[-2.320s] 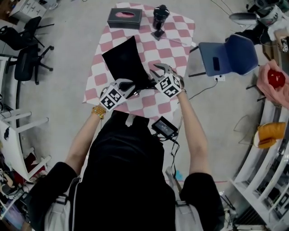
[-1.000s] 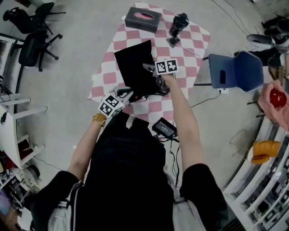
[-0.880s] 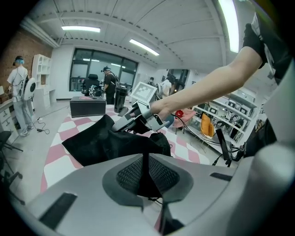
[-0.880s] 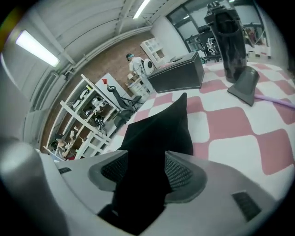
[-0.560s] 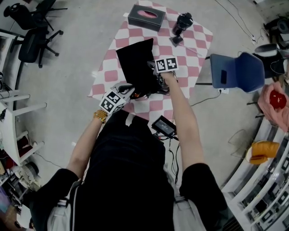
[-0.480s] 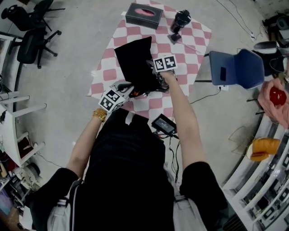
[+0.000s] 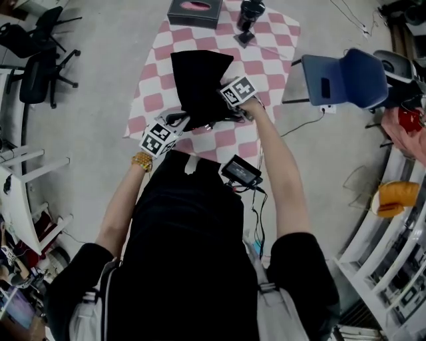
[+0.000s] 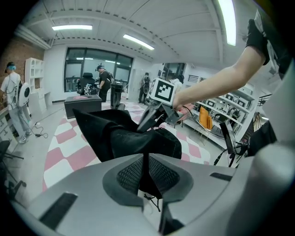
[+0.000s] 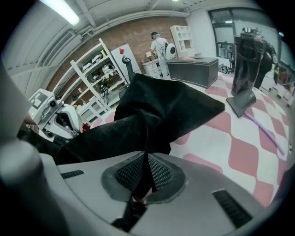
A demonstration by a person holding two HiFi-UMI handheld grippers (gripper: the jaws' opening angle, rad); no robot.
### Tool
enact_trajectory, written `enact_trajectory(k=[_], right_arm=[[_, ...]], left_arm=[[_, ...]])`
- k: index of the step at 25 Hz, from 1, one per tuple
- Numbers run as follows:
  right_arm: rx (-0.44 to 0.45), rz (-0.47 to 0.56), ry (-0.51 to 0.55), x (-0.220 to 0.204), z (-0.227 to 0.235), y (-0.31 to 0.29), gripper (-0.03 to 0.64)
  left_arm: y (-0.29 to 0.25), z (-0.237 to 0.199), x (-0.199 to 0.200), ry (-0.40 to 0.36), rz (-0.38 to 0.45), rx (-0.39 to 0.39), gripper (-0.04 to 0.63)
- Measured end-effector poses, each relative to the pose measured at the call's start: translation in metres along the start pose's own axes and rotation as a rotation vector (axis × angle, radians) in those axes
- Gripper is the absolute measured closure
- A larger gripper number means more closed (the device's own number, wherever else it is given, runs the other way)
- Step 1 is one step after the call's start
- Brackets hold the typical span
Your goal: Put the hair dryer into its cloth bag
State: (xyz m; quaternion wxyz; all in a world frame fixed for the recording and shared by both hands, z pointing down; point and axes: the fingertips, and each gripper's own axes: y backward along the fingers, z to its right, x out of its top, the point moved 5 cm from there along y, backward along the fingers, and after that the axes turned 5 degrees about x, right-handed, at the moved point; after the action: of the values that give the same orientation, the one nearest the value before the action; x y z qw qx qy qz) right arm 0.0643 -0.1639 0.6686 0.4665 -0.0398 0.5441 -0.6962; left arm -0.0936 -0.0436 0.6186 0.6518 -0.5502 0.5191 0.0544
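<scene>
A black cloth bag (image 7: 200, 83) lies bunched on the pink-and-white checked table (image 7: 263, 63). My left gripper (image 7: 181, 120) is shut on the bag's near left edge; in the left gripper view black cloth (image 8: 133, 138) and a thin cord run between its closed jaws (image 8: 146, 161). My right gripper (image 7: 234, 112) is shut on the bag's near right edge, with black fabric (image 9: 161, 110) pinched between its closed jaws (image 9: 147, 159). The black hair dryer (image 7: 247, 14) stands upright on its base at the table's far end, apart from the bag.
A dark tissue box (image 7: 194, 11) sits at the far left of the table beside the dryer. A blue chair (image 7: 343, 76) stands right of the table. A black device (image 7: 241, 172) with cables hangs at the near edge. Office chairs (image 7: 36, 73) stand to the left.
My right gripper has slid nearer along the bag's right edge and rolled, and the cloth now bunches up between the two grippers. The left gripper keeps its hold in place.
</scene>
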Motion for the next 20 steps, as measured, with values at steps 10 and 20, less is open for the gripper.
enact_trajectory(k=[10, 20], right_arm=[[-0.003, 0.073, 0.174, -0.034, -0.021, 0.008, 0.592], [-0.122, 0.221, 0.452, -0.057, -0.036, 0.076, 0.446]], left_arm=[[0.001, 0.007, -0.013, -0.043, -0.027, 0.012, 0.563], [-0.002, 0.018, 0.012, -0.152, -0.017, -0.025, 0.563]])
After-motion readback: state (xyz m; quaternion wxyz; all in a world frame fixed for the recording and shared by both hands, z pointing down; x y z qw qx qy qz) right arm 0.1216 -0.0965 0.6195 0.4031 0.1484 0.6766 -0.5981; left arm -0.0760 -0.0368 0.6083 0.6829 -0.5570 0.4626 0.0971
